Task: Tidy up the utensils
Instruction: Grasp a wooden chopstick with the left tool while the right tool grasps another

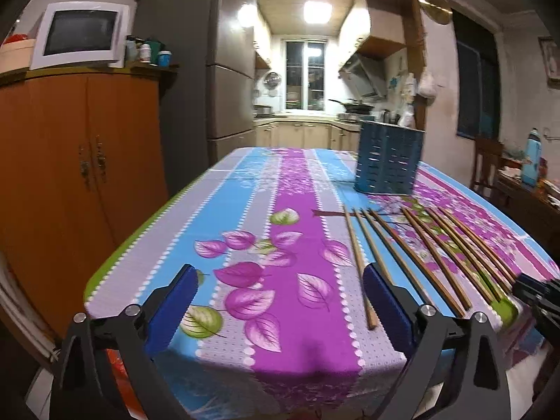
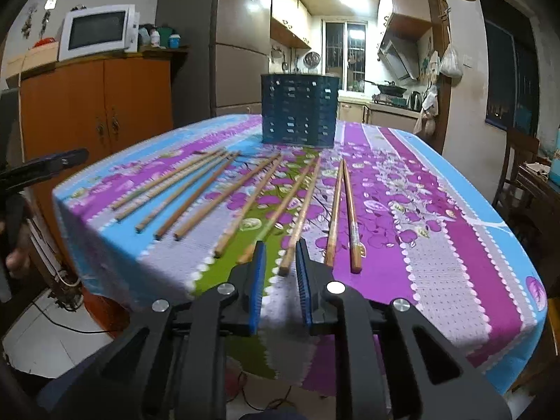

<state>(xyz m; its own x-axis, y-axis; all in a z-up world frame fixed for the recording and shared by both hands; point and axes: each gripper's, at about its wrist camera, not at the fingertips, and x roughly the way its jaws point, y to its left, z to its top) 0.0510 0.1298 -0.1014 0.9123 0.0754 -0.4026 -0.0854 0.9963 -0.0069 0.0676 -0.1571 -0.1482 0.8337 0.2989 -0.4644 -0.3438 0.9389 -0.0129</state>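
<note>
Task barely begun: all chopsticks (image 2: 245, 203) lie fanned across the frame's centre on the tablecloth (image 2: 437, 245); the blue holder (image 2: 300, 115), upper centre, shows nothing inside. Left gripper (image 1: 280, 301) fingers spread wide; right gripper (image 2: 280, 273) fingers narrowly apart, holding nothing.

Left gripper (image 1: 280, 301): two black plastic fingers, each faced on its inner side with a blue, finely ribbed pad; the arms are angular struts with triangular cut-outs, joined by round silver screw heads, two visible on each side. Right gripper (image 2: 279, 266): the same build, with black angular arms, triangular openings, four silver screw heads and blue ribbed pads on thin black fingers. At the left edge of the right wrist view, bare skin of the person's hand (image 2: 15, 257) shows.
</note>
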